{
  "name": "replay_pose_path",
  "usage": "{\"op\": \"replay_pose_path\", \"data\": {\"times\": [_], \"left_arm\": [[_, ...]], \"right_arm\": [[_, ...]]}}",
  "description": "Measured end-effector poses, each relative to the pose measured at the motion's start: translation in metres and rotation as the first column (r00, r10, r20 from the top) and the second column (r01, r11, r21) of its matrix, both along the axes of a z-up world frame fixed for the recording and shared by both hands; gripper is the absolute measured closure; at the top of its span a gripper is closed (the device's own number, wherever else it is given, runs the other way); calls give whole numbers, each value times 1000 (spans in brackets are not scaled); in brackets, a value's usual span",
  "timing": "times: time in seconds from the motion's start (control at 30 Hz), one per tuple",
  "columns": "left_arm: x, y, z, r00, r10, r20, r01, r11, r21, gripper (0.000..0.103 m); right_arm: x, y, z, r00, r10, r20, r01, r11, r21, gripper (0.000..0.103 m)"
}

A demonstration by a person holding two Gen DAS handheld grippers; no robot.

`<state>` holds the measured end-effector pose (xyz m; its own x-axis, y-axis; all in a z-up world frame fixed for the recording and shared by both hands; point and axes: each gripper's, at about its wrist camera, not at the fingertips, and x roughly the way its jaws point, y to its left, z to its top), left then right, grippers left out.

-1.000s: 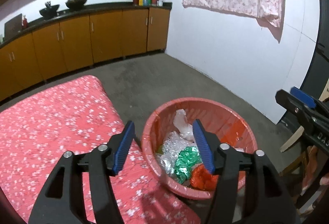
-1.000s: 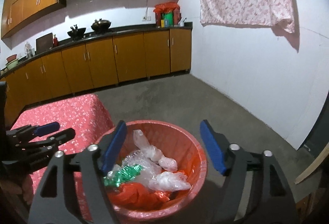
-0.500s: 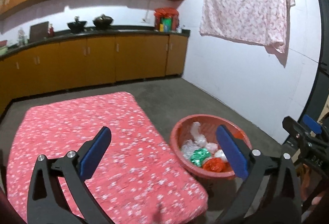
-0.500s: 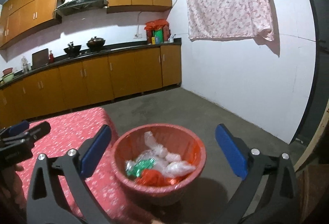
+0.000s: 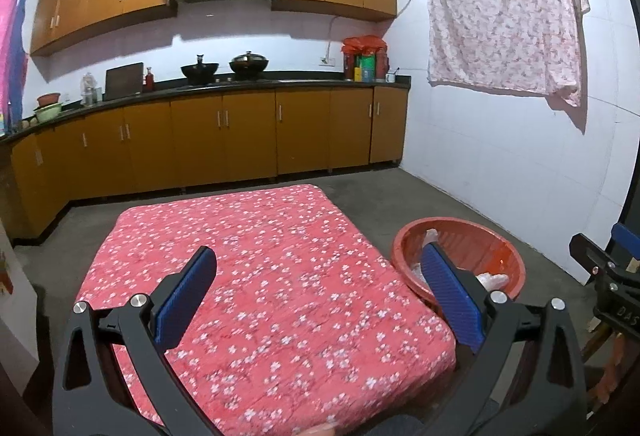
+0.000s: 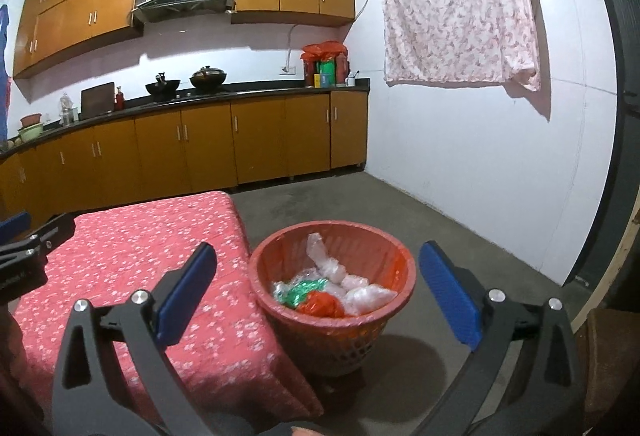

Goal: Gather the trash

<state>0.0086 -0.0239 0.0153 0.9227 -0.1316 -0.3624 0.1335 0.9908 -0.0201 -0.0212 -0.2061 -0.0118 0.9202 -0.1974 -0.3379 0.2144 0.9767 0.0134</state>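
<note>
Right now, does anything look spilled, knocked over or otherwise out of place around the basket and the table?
Nothing stands out. The red basket stands upright on the floor beside the table, with the plastic wrappers inside it. Both grippers are open and empty.

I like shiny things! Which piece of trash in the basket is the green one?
The crinkly green wrapper, left of the clear bags, above the orange bag.

You see a red basket (image 6: 334, 312) on the right holding clear, green and orange-red wrappers (image 6: 320, 292). To its left lies a red cloth (image 5: 272, 276) sprinkled with small white blossoms. Far off, orange-brown cabinets (image 5: 224, 139); a pale pink floral sheet (image 5: 500, 7) hangs right.
</note>
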Motion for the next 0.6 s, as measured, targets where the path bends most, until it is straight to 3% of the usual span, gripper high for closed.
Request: {"op": "replay_pose_path", "data": {"times": [0.6], "left_arm": [[-21,9,-16,999,34,0,-34,999,23,2]], "right_arm": [[-14,24,-19,998,49,-39,-49,999,-14,4]]}}
